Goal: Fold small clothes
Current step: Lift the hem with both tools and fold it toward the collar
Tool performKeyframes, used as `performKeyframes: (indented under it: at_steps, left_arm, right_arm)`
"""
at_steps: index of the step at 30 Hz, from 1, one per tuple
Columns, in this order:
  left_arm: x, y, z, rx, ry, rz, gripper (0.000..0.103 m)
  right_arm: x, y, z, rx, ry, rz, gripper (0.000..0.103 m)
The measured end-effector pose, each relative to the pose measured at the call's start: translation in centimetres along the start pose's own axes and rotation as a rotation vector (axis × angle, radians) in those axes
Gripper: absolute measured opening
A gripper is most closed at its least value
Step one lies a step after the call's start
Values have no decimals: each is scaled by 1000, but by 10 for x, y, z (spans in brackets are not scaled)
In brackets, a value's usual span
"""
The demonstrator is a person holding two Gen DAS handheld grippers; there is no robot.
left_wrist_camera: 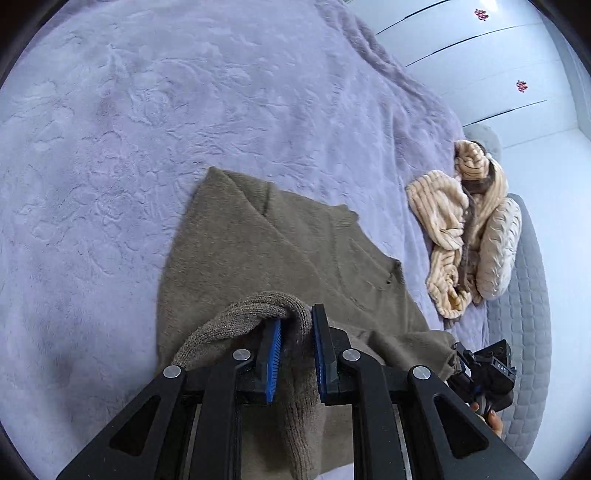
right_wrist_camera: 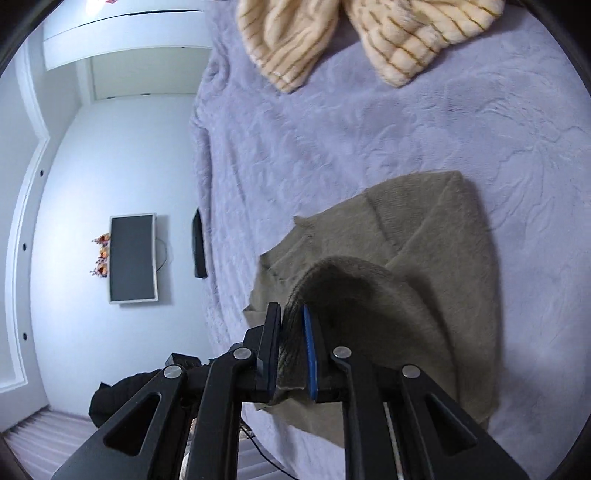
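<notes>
An olive-brown knit sweater (left_wrist_camera: 266, 251) lies partly folded on the lavender bed cover (left_wrist_camera: 147, 129). My left gripper (left_wrist_camera: 295, 317) is shut on a ribbed edge of the sweater, which is lifted and draped over its fingers. My right gripper (right_wrist_camera: 291, 314) is shut on another edge of the same sweater (right_wrist_camera: 424, 240), raised and folding over the flat part. The right gripper also shows at the right edge of the left wrist view (left_wrist_camera: 484, 373).
A cream striped fluffy garment (left_wrist_camera: 454, 221) lies crumpled by a pale pillow (left_wrist_camera: 498, 247) at the bed's edge; it also shows at the top of the right wrist view (right_wrist_camera: 332, 33). White wardrobe doors (left_wrist_camera: 480, 55) stand beyond. The bed edge (right_wrist_camera: 203, 184) drops to the floor.
</notes>
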State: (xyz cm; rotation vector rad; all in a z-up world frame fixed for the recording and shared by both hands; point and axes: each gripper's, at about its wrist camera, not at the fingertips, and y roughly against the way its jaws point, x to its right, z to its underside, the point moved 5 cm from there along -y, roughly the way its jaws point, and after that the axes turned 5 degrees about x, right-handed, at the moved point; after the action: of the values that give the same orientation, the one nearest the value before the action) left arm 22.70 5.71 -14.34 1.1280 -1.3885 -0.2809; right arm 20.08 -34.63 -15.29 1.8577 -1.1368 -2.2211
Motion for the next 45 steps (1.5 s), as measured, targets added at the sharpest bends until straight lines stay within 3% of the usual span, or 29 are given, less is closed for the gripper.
performKeyframes:
  at_steps: [5,6,7,8,11,12,13,14,15,16,21,24,29,33,35,36,37,43,45]
  left_arm:
    - [-9,-2,6,-18,-15,-20,17]
    - [-9,-1,7,-20,-14,-19,17]
    - [-8,0,8,-25,-13,-19,17]
    - [-7,0,8,-31,-11,-20,17]
    - [-1,-2,12,-60,-14,-16,17]
    - [2,-4,14,-80,-12,-6,17]
    - [4,-6,17,-101,-11,3,17]
    - [8,-10,20,-128,-10,13,17]
    - [12,-13,23,-144,-17,17,17]
    - [17,-14,24,-139,-22,24,17]
    - [23,3,-4,-2,103,129,17]
    - [19,-1,-24,34,75,66,17]
    - [5,-25,-30,16,11,-82,17]
    - [2,-19,-24,0,33,-70,17]
    - [5,-6,-22,-16,22,-51,17]
    - [8,2,-21,-19,12,-45,17]
    - [10,11,-20,-17,-3,-45,17]
    - [17,62,-24,41,-76,-61,17]
    - [22,61,-17,14,-119,-71,17]
  right_arm:
    - [28,-9,9,-68,-83,10,21]
    - [29,-9,10,-75,-82,12,35]
    - [28,-9,11,-80,-76,11,61]
    - [27,-10,11,-83,-65,7,75]
    - [17,-14,7,-84,-41,-35,74]
    - [14,-18,4,-79,-29,-38,69]
    - [11,-20,2,-79,-26,-40,54]
    - [10,-26,1,-85,-29,-38,27]
    - [7,-29,1,-93,-31,-31,13]
    - [4,-34,1,-99,-23,-17,8]
    - [-18,-16,-7,-38,-17,-82,8]
    - [-15,-12,-24,-4,-29,-60,8]
    - [23,-30,-45,20,-111,32,8]
    - [42,-41,-43,-1,-136,97,13]
    - [38,-34,-40,5,-133,77,35]
    - [35,-31,-40,7,-127,73,59]
    - [30,-24,-40,9,-111,60,71]
    - [2,2,-31,-18,-24,28,71]
    - [-8,4,-19,-42,26,25,71]
